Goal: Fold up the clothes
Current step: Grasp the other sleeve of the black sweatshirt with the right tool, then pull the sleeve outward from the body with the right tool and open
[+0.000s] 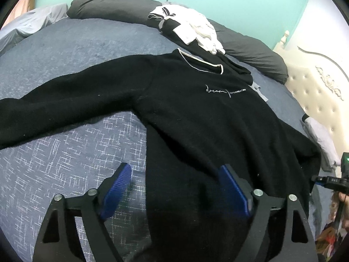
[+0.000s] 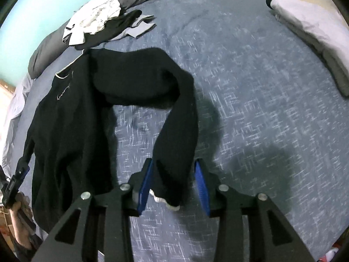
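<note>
A black sweater [image 1: 196,113] is seen spread on the blue bedspread [image 1: 65,152]. The L gripper [image 1: 174,187] is held wide open over its hem. The R gripper [image 2: 174,187] is part-open w/ the sleeve cuff [image 2: 168,203] between the pads, ungripped.

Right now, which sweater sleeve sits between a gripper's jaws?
The sleeve with the white cuff, lying between the right gripper pads. The other sleeve lies stretched flat across the bed, untouched.

I saw a black sweater [image 1: 196,113] with a white-trimmed neckline and small white chest lettering lying face up on the bed. Its left sleeve stretched out flat; its right sleeve [image 2: 174,118] curved near, white cuff nearest me.
</note>
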Tool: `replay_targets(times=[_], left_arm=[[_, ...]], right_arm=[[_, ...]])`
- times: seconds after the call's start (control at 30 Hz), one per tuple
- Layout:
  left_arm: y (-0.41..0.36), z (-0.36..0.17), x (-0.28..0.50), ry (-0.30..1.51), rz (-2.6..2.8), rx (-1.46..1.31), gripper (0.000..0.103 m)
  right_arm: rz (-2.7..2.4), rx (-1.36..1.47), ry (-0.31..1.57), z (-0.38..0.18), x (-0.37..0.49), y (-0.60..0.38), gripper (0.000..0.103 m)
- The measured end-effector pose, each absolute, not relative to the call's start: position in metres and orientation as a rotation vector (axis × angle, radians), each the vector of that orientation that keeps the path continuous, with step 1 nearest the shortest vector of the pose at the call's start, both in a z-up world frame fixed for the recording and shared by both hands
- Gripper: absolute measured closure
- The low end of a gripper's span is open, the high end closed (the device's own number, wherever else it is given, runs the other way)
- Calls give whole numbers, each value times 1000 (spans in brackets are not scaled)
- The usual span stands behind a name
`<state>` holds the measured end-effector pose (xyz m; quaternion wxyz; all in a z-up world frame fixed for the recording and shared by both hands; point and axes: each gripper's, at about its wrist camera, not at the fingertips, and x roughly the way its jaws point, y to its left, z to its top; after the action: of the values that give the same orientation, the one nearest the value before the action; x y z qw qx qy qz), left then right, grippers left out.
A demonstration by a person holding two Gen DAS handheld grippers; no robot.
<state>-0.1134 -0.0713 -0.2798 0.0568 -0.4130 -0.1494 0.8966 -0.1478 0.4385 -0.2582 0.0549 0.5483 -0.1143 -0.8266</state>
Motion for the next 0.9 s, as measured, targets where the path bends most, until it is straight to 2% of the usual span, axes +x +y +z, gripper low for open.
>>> replay_targets(times=[0.03, 0.07, 0.1, 0.2, 0.5, 0.73, 0.87, 0.9], left_arm=[[-71, -280, -113, -454, 2720, -1251, 13], [-70, -280, -114, -449, 2722, -1252, 10], [-70, -280, -114, -449, 2725, -1253, 6], [-69, -280, -117, -450, 2737, -1248, 0], [-65, -280, -124, -420, 2802, -1251, 0], [-63, -283, -126, -412, 2851, -1254, 0], [-60, -283, -128, -396, 2875, -1243, 0], [-59, -283, -128, -390, 2881, -1241, 0]], right_arm=[[-2510, 1665, -352, -260, -148, 439, 65], [-2509, 1665, -341, -261, -149, 438, 71], [-2505, 1664, -328, -262, -151, 439, 84], [-2506, 1643, -305, -259, -157, 443, 93], [-2537, 1523, -324, -217, -183, 482, 95], [-2571, 1600, -295, -214, -213, 528, 95], [-2564, 1633, -454, -236, -212, 560, 94], [-2562, 1637, -483, -241, -210, 564, 88]])
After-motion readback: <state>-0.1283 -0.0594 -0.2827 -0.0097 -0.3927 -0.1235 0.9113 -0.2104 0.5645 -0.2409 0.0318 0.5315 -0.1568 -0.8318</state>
